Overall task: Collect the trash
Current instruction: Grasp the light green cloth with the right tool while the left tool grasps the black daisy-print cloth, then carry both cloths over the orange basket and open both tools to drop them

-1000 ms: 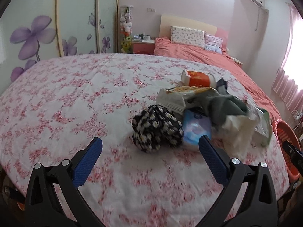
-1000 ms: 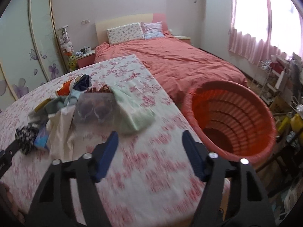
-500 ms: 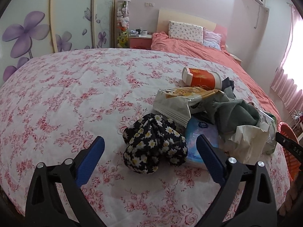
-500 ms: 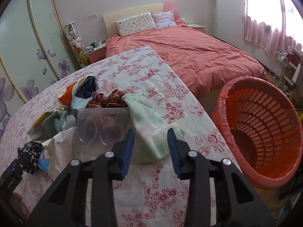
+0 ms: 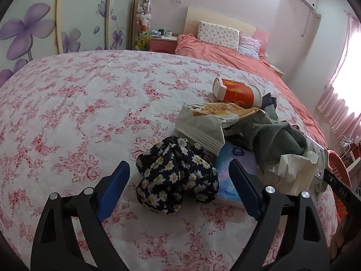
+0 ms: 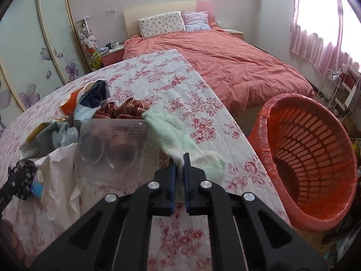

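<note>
A pile of trash and clothes lies on the floral tablecloth (image 5: 67, 113). My left gripper (image 5: 179, 177) is open around a black daisy-print cloth (image 5: 176, 176). Behind it lie a snack wrapper (image 5: 203, 126), a blue tissue pack (image 5: 232, 167), an orange cup (image 5: 239, 92) on its side, grey-green cloth (image 5: 279, 137) and crumpled white paper (image 5: 293, 174). My right gripper (image 6: 179, 164) is shut on a pale green sock (image 6: 180, 135), beside a clear plastic tray (image 6: 110, 144). An orange basket (image 6: 311, 158) stands to the right, off the table.
A bed with a salmon cover (image 6: 225, 63) lies beyond the table. Wardrobe doors with purple flowers (image 5: 33, 27) line the left wall. A bedside cabinet (image 5: 162, 43) and a wire rack (image 6: 331, 85) stand at the room's edges.
My right gripper has closed from wide open onto the green sock. My left gripper has moved closer to the daisy-print cloth and stays open.
</note>
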